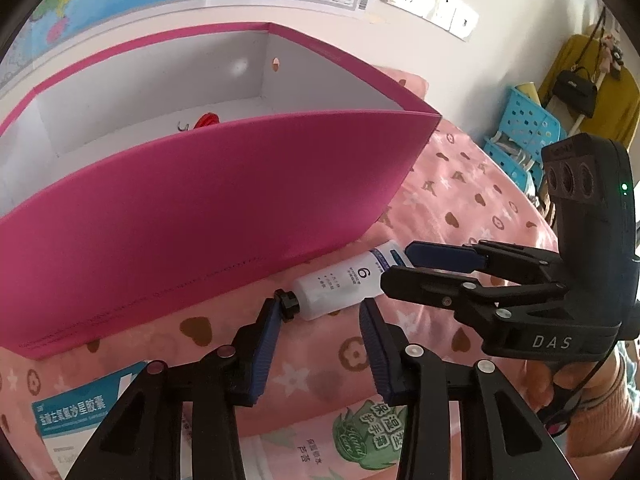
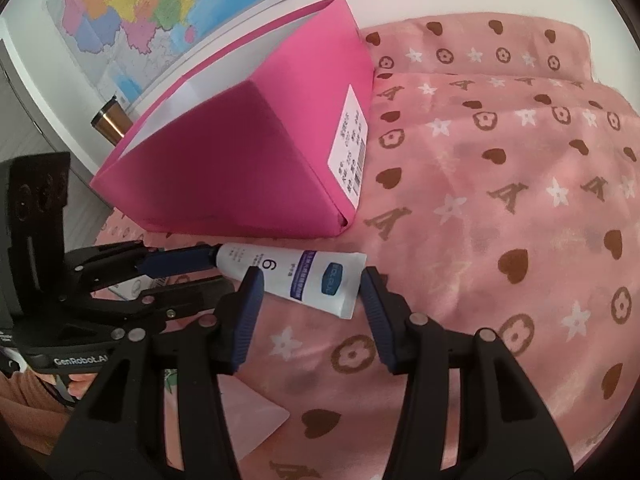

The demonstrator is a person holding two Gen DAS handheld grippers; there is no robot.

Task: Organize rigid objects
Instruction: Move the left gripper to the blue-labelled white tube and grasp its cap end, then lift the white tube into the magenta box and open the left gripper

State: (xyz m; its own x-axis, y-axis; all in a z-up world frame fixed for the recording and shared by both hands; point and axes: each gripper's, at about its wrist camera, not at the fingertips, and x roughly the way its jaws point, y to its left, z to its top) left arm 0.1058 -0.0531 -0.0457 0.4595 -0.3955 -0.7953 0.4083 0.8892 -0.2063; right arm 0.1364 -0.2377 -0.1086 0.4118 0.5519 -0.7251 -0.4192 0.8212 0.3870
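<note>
Left hand-held gripper: angled down at the tube's black cap end; jaws narrowly parted, left pad touching the cap, no firm clamp visible.
Right hand-held gripper: angled down, jaws straddling the tube's flat tail; pads at its edges, grip uncertain.
Tube: white, lying on the pink bedspread, just beside the box.
Box: magenta, open-topped, directly behind the tube.
Near left: medicine carton.

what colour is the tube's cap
Black cap on the white tube; clearest in the left wrist view.
</note>
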